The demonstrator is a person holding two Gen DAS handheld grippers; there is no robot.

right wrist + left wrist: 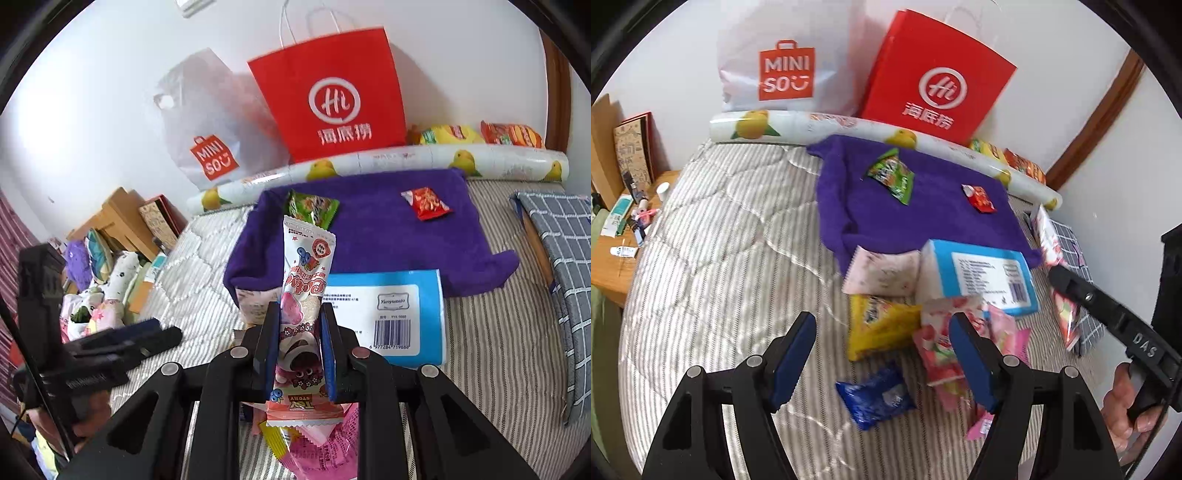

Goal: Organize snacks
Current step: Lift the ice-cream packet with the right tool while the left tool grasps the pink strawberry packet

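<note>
Placement comes next, by the look of it: the right tongs (298,350) are clamped on a pink strawberry snack packet (304,291), best carried toward 12 o'clock onto the purple towel (388,236), clear of the green packet (314,208). Left tongs (882,360) hang apart over the pile.

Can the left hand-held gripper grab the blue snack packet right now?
Probably yes. The left hand-held gripper is open and empty, and the blue packet lies uncovered on the bed, just below its fingertips.
</note>
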